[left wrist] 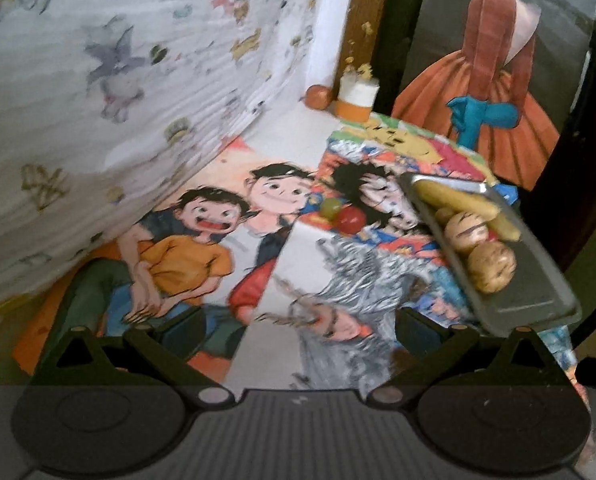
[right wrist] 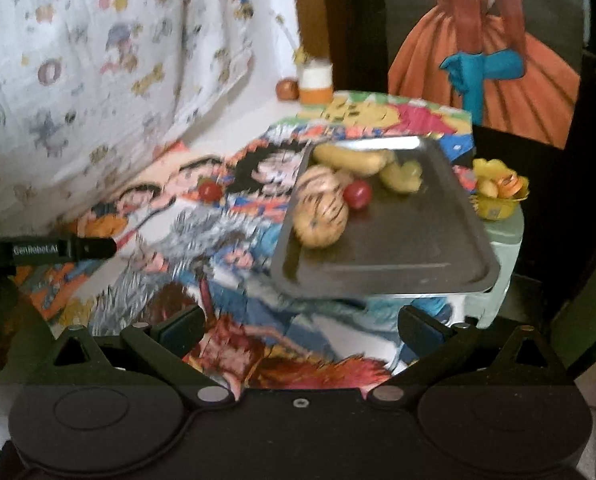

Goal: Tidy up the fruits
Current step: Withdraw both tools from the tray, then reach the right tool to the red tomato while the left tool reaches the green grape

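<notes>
My metal tray at the table's right edge holds a banana, striped fruits and a red one; a red fruit lies on the table. My left gripper and right gripper gape apart, holding nothing.

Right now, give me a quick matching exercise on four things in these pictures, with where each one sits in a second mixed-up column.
Things:
1. banana
2. loose red fruit
3. orange-and-white cup
4. yellow flower cup

Places:
A. on the cartoon-print cloth, left of the tray
B. on the metal tray
C. off the tray's right side, on a pale stand
D. at the back by the wall, beside a round orange fruit

Pairs: 1-B, 2-A, 3-D, 4-C
</notes>
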`<action>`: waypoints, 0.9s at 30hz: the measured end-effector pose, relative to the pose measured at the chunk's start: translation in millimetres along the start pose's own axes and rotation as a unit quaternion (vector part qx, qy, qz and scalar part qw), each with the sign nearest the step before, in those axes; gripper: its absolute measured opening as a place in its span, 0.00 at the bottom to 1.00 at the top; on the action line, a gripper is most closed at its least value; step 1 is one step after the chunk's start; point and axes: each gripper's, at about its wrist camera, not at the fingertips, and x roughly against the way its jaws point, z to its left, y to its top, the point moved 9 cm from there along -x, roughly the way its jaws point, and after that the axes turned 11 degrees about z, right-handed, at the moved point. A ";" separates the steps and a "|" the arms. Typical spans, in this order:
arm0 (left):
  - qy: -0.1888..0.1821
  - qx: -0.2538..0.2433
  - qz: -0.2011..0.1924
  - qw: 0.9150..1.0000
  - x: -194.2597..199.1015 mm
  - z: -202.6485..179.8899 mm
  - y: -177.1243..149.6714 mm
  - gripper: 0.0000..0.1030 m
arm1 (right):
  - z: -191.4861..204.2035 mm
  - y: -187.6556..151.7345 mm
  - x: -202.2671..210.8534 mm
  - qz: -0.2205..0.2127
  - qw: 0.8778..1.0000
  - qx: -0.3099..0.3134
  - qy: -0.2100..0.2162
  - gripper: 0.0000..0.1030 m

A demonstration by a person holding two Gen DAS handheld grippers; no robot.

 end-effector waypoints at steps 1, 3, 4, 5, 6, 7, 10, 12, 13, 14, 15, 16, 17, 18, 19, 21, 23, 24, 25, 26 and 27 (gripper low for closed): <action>0.005 0.002 0.002 1.000 -0.5 4.1 -1.6 1.00 | 3.0 -1.2 -2.7 0.004 1.000 0.004 0.001 0.99; 0.013 0.008 0.005 1.000 -1.1 12.1 -2.9 1.00 | 9.4 -0.6 -7.4 0.010 1.000 0.012 0.005 0.99; 0.017 0.010 0.005 1.000 -1.2 16.0 -3.3 1.00 | 12.0 0.7 -9.1 0.012 1.000 0.015 0.008 0.99; 0.022 0.014 0.006 1.000 -1.4 20.2 -3.6 1.00 | 14.7 2.7 -10.7 0.013 1.000 0.019 0.010 0.99; 0.026 0.017 0.006 1.000 -1.5 23.6 -3.9 1.00 | 16.6 4.9 -12.6 0.014 1.000 0.023 0.012 0.99; 0.028 0.019 0.006 0.999 -1.9 26.5 -4.1 1.00 | 18.6 7.7 -14.2 0.014 0.999 0.028 0.014 0.99; 0.028 0.029 0.007 0.999 -3.8 33.7 -3.7 1.00 | 24.8 16.0 -19.1 0.013 0.999 0.043 0.020 0.99; 0.033 0.035 0.009 0.999 -6.6 38.9 -2.5 1.00 | 28.2 21.2 -23.7 0.013 0.998 0.051 0.022 0.99; 0.037 0.037 0.010 0.999 -8.0 41.5 -1.9 1.00 | 29.6 22.8 -25.7 0.014 0.998 0.055 0.022 0.99; 0.040 0.038 0.012 0.998 -9.9 44.2 -0.9 1.00 | 31.0 24.5 -28.2 0.014 0.998 0.060 0.024 0.99; 0.043 0.040 0.013 0.998 -12.1 47.2 0.3 1.00 | 33.4 26.2 -31.1 0.014 0.997 0.066 0.025 0.99; 0.045 0.041 0.014 0.998 -13.9 49.2 1.6 1.00 | 36.2 28.0 -34.2 0.016 0.997 0.073 0.026 0.99; 0.048 0.040 0.014 0.998 -15.7 51.6 3.3 1.00 | 38.3 29.6 -37.0 0.016 0.996 0.080 0.028 0.99; 0.051 0.037 0.014 0.998 -17.9 53.7 5.4 1.00 | 40.9 31.3 -40.1 0.017 0.995 0.089 0.030 0.99; 0.056 0.034 0.014 0.998 -19.8 55.5 7.3 1.00 | 43.2 32.7 -43.0 0.017 0.995 0.097 0.031 0.99; 0.065 0.027 0.015 0.997 -24.7 59.8 12.4 1.00 | 47.3 36.7 -49.2 0.018 0.993 0.115 0.032 0.99; 0.068 0.019 0.015 0.997 -29.2 62.1 17.7 1.00 | 51.3 40.8 -55.7 0.019 0.990 0.137 0.036 0.99; 0.070 0.013 0.015 0.997 -31.7 62.7 21.2 1.00 | 53.1 42.9 -59.1 0.021 0.988 0.148 0.037 0.99; 0.072 0.005 0.014 0.997 -33.9 62.6 24.6 1.00 | 55.5 45.5 -62.8 0.022 0.986 0.164 0.039 0.99; 0.075 -0.006 0.011 0.997 -35.6 61.6 28.2 1.00 | 57.0 48.0 -65.6 0.022 0.983 0.179 0.041 0.99; 0.080 -0.020 0.008 0.997 -37.6 59.6 32.7 1.00 | 58.8 50.7 -68.1 0.021 0.979 0.198 0.041 0.99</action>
